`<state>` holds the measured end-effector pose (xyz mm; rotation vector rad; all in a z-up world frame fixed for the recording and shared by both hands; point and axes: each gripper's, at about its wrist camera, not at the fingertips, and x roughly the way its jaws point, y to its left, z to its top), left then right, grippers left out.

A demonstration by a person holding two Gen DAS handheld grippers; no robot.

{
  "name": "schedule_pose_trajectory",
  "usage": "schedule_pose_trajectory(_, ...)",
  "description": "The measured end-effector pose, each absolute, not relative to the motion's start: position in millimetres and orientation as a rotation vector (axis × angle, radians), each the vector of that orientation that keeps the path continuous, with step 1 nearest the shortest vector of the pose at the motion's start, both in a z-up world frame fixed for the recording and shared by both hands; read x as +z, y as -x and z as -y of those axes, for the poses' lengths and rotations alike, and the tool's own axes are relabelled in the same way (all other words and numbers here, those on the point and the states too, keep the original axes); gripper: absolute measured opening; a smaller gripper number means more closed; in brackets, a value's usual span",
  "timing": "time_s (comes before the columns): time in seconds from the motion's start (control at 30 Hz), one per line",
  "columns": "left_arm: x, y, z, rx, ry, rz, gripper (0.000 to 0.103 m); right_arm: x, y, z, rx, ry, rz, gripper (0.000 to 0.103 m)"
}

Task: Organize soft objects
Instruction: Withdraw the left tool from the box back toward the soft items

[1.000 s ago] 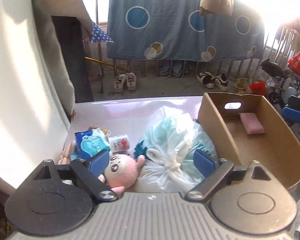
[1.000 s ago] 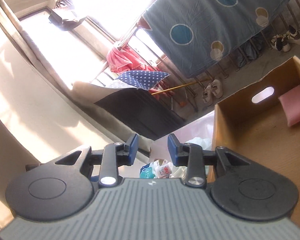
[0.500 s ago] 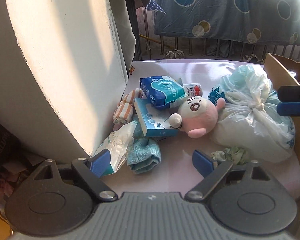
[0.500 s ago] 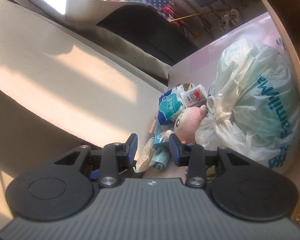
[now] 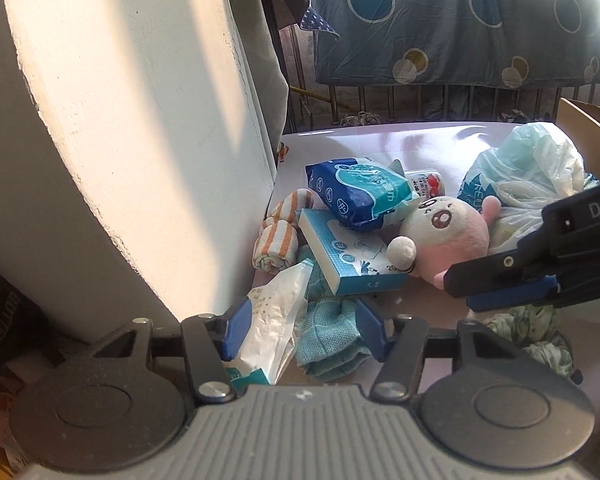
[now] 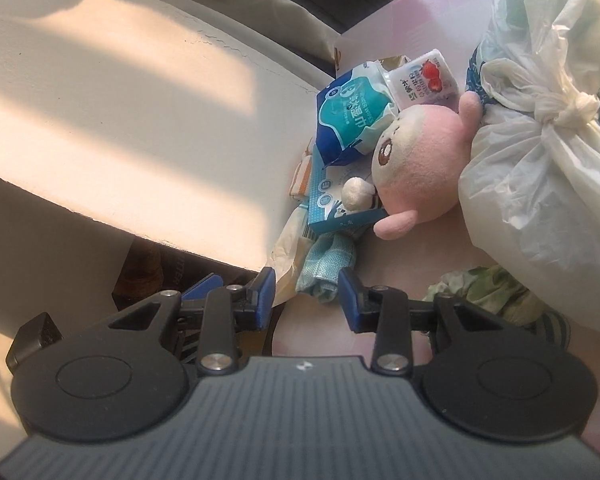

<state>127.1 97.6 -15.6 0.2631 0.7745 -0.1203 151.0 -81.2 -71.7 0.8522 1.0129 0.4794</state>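
A pink-and-white plush toy [image 5: 448, 236] lies on its side. Left of it sits a flat blue tissue box [image 5: 352, 256], with a blue wipes pack [image 5: 360, 196] leaning on it, a striped rolled cloth [image 5: 276, 236] farther left, and a teal knitted cloth [image 5: 328, 336] nearer the camera. A knotted plastic bag [image 6: 540, 152] bulges right of the plush toy.

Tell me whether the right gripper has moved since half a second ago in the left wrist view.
Yes. The right gripper has come in from the right edge, down and leftward across the white plastic bag, and now sits beside the pink plush toy.

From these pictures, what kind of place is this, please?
Probably a home balcony or sunroom used for drying laundry: a patterned blue sheet hangs over a railing, with shoes on the floor beneath.
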Motion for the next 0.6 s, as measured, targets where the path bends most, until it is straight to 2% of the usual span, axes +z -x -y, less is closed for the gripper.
schedule_pose_trajectory(0.2,-31,-129,-102,-0.094,-0.356,-0.799,0.041,-97,-163,64,0.468,-0.926,-1.059,0.032)
schedule_pose_trajectory(0.4,-59,-138,-110,-0.058,-0.421,-0.894,0.041,-102,-179,35,0.524,-0.92,-1.087,0.031)
schedule_pose_trajectory(0.53,-72,-146,-110,-0.052,-0.452,-0.919,0.044,-105,-187,22,0.548,-0.918,-1.108,0.031)
schedule_pose_trajectory(0.57,-74,-146,-109,-0.052,-0.463,-0.915,0.044,-105,-187,21,0.551,-0.916,-1.111,0.031)
schedule_pose_trajectory(0.6,-74,-146,-107,-0.057,-0.466,-0.913,0.037,-105,-187,21,0.552,-0.913,-1.112,0.031)
